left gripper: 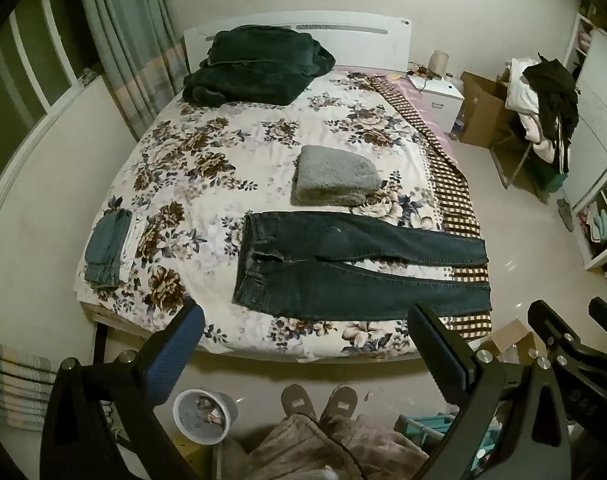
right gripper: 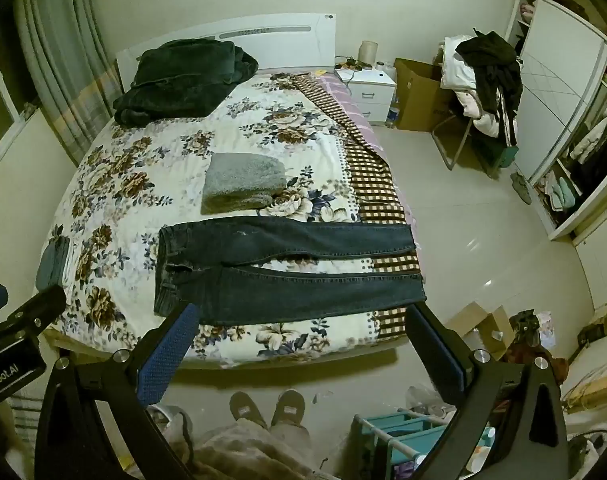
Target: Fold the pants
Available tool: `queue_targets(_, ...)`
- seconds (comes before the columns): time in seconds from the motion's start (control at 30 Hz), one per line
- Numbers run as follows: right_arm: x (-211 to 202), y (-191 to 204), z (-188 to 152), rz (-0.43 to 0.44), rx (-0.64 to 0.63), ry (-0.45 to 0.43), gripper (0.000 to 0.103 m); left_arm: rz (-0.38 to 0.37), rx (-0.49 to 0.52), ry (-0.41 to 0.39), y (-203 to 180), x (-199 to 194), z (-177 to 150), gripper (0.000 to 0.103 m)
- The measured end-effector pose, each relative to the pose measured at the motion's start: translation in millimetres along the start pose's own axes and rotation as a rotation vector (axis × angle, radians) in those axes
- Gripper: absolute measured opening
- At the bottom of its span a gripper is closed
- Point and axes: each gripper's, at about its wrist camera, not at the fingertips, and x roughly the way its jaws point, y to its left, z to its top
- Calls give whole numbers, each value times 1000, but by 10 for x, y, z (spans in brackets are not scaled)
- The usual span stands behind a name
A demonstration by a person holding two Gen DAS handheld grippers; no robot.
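Dark blue jeans [left gripper: 343,268] lie flat across the near part of the floral bed [left gripper: 207,152], waistband to the left, both legs stretched right to the bed's edge; they also show in the right wrist view [right gripper: 287,268]. My left gripper [left gripper: 303,320] is open and empty, held above the floor in front of the bed, short of the jeans. My right gripper [right gripper: 299,316] is open and empty too, in front of the bed's near edge. The right gripper shows at the right edge of the left wrist view [left gripper: 567,320].
A folded grey towel [left gripper: 335,176] lies behind the jeans. Folded blue-grey clothes [left gripper: 105,248] sit at the bed's left edge. A dark green blanket [left gripper: 255,68] is by the headboard. A bin [left gripper: 203,414], my slippered feet [left gripper: 319,400], boxes and a chair with clothes [left gripper: 543,100] stand around.
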Motion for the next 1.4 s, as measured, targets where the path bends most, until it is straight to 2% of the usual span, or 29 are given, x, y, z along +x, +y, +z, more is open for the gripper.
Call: queue_targets(1.4,53,75,2,-2,-28,15,103,21,-1,-3,62,-56,-40,103)
